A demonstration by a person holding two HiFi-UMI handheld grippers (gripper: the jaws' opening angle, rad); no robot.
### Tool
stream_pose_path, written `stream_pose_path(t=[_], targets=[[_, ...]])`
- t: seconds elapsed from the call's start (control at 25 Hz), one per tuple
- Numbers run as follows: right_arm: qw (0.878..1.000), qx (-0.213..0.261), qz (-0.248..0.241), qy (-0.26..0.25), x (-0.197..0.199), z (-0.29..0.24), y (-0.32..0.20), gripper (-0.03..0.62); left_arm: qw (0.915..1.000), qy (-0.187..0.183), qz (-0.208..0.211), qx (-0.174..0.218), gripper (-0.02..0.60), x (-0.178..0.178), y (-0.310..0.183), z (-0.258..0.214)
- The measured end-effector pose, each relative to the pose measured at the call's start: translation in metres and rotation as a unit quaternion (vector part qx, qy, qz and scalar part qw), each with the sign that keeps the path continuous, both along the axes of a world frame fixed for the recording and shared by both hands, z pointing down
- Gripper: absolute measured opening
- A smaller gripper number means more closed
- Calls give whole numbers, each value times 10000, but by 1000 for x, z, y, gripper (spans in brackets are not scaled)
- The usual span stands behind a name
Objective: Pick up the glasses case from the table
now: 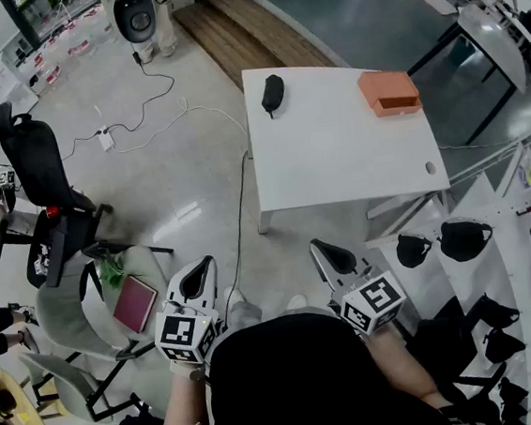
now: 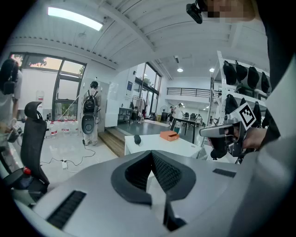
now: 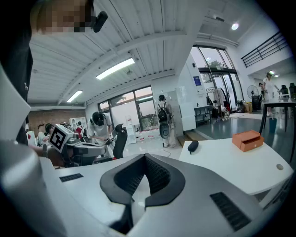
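Observation:
The black glasses case (image 1: 273, 93) lies near the far left corner of the white table (image 1: 336, 162). It is also visible in the left gripper view (image 2: 137, 139) and the right gripper view (image 3: 193, 146). Both grippers hang well short of the table, over the floor close to the person's body. My left gripper (image 1: 194, 280) is shut with nothing between its jaws, whose tips meet (image 2: 151, 155). My right gripper (image 1: 332, 258) is likewise shut and empty (image 3: 145, 157). Each points toward the table, slightly downward.
An orange box (image 1: 389, 92) sits at the table's far right. A black office chair (image 1: 41, 183) and a grey chair holding a red notebook (image 1: 135, 303) stand to the left. Cables (image 1: 155, 100) cross the floor. A rack of black bags (image 1: 466, 238) stands at the right.

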State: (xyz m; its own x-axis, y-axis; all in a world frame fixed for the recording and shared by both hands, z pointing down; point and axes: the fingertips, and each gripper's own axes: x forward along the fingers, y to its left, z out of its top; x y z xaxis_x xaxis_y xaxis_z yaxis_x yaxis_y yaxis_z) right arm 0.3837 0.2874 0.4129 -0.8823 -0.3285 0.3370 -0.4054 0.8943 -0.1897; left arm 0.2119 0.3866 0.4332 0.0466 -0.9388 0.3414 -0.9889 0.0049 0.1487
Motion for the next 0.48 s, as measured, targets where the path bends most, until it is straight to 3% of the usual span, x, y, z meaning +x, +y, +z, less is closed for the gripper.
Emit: stream_pose_path(t=[0.48], targets=[[9999, -86, -90, -17, -119, 7, 10, 26, 9997, 237, -58, 88, 18, -109, 27, 15]])
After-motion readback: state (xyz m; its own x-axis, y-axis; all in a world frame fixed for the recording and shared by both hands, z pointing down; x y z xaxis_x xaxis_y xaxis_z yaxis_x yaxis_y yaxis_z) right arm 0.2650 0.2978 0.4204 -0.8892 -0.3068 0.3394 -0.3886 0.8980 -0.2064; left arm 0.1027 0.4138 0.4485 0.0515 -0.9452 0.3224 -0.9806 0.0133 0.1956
